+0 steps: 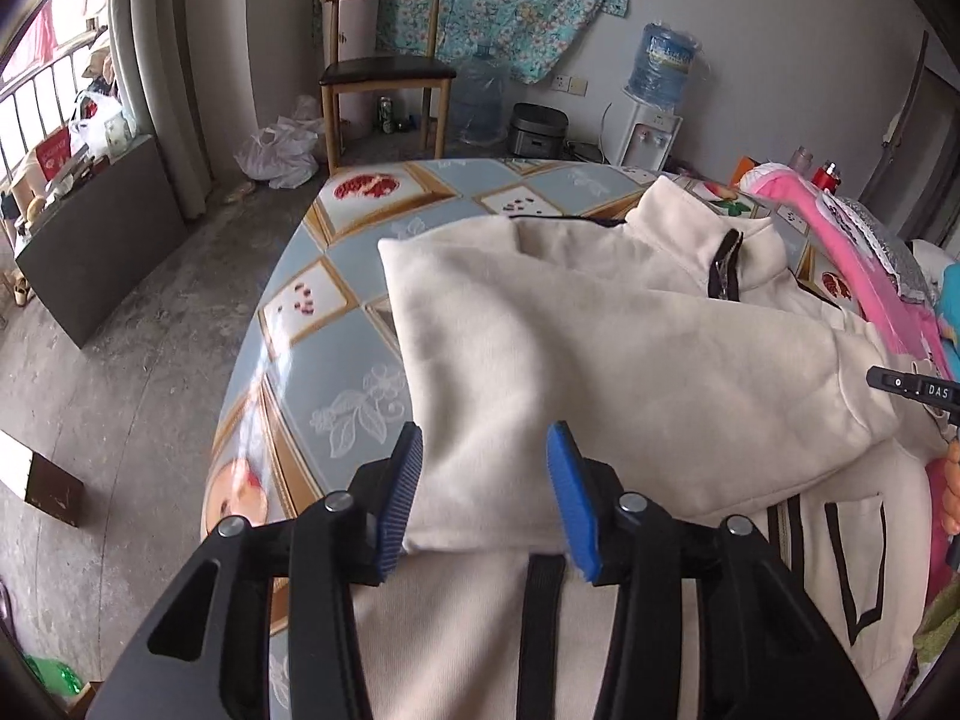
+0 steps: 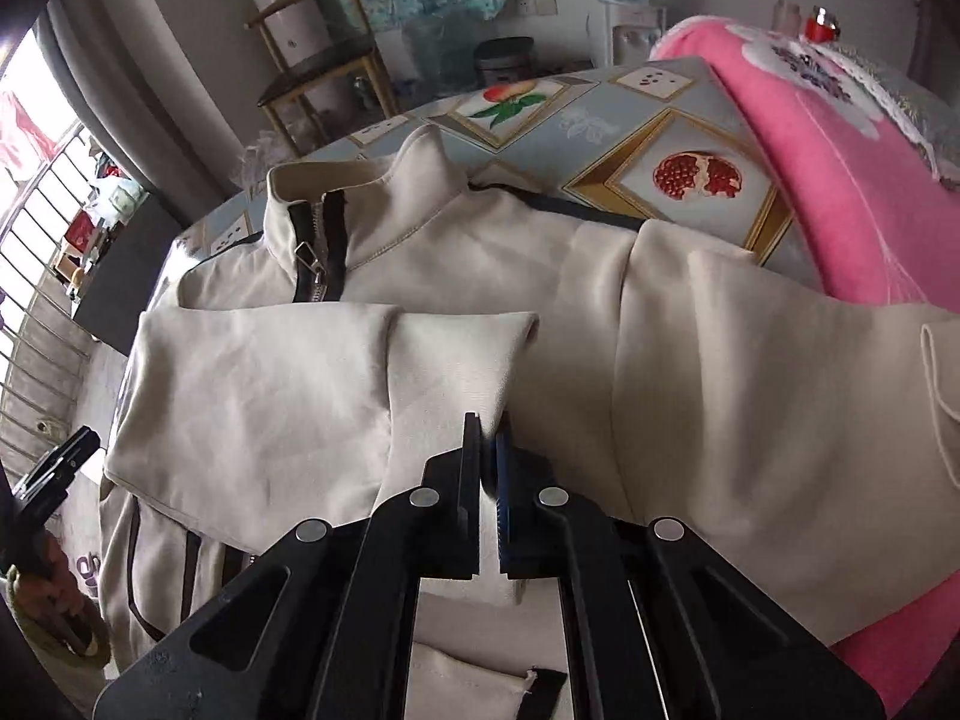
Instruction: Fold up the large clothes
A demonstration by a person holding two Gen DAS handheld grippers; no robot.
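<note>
Folding stage: the cream zip jacket [image 1: 600, 330] lies front-up on the table [image 1: 312, 276], collar [image 2: 372, 204] toward the far edge, both sleeves brought across the chest.
Left sleeve [image 1: 540, 312]: laid flat over the torso with its cuff end pointing toward the table's left edge (judged already placed, since nothing grips it).
Right sleeve [image 2: 456, 372]: folded inward too, its cuff meeting the other sleeve near the jacket's centre, which narrows the garment for a later fold.
Right gripper [image 2: 489, 438]: pads pressed together, apparently pinching a ridge of cream cloth where the right sleeve overlaps the body; the fabric rises toward the tips, though the exact bite is hidden behind the jaws.
Left gripper [image 1: 483, 456]: spread partway, its 2 blue pads [image 1: 567, 480] straddling the lower edge of the left sleeve without pressing it; cloth sits between and just beyond them.
Why so: 1 claw holds, the other stands free, likely ready to steady or smooth.
Pink garment [image 2: 840, 192]: heaped just beside the jacket's right shoulder, touching its edge.
Beyond: a wooden chair [image 1: 384, 72] and a water dispenser [image 1: 654, 120] stand well apart by the wall.
</note>
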